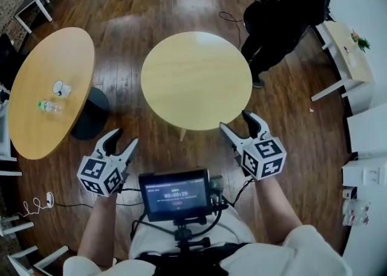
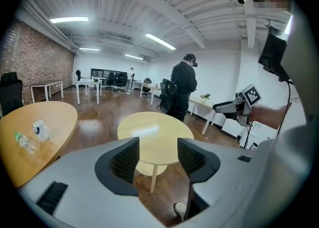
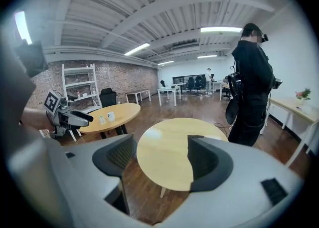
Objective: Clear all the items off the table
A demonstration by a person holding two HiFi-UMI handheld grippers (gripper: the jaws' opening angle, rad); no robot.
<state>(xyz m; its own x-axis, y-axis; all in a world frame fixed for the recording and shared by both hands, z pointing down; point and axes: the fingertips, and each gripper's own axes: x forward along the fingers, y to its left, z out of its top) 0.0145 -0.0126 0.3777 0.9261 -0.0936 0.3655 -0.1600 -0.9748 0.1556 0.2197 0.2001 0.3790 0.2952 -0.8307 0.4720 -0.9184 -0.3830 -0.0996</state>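
Sitting together: one mug (image 1: 61,88), one bottle (image 1: 49,107)

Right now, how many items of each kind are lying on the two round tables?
White mug: 1
Plastic bottle: 1
Total: 2, both on the round table at the left of the head view.

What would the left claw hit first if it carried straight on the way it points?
Most likely the round light-wood table: its top sits dead ahead between the open left claw jaws. Nothing shows in between, though depth is hard to judge.
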